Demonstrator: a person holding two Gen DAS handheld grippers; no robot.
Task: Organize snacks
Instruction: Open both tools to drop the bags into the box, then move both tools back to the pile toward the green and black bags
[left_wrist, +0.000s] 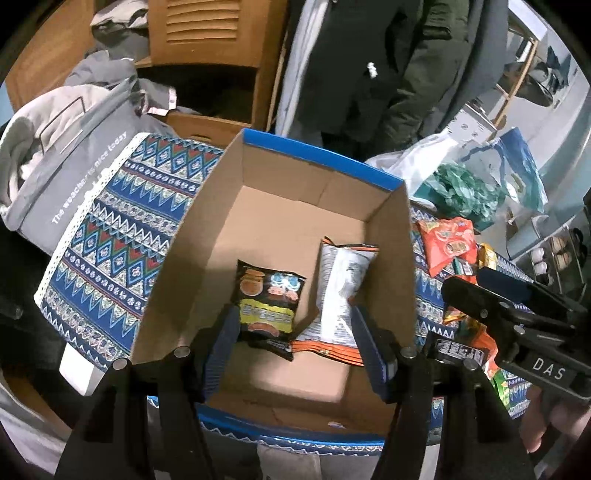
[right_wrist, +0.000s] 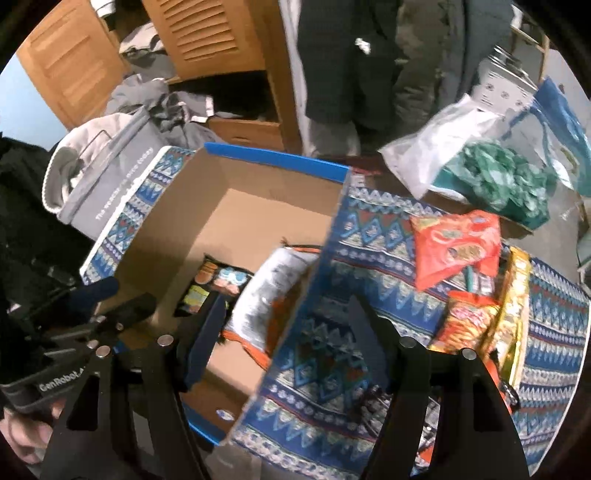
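Note:
An open cardboard box (left_wrist: 207, 236) with a blue rim sits on the patterned tablecloth (left_wrist: 107, 236). Inside lie a black snack packet (left_wrist: 269, 302) and a white and orange packet (left_wrist: 341, 291). My left gripper (left_wrist: 295, 332) is open and empty, hovering over the box above both packets. My right gripper (right_wrist: 286, 332) is open and empty, straddling the box's right wall (right_wrist: 314, 280). It also shows in the left wrist view (left_wrist: 491, 295). Loose snacks lie on the cloth to the right: an orange packet (right_wrist: 456, 243), an orange-red packet (right_wrist: 469, 321) and a gold one (right_wrist: 513, 314).
A grey fabric bin (left_wrist: 55, 173) of laundry stands left of the table. White and blue plastic bags (right_wrist: 480, 147) with green contents sit at the back right. A wooden cabinet (left_wrist: 207, 40) and a standing person (left_wrist: 369, 66) are behind the table.

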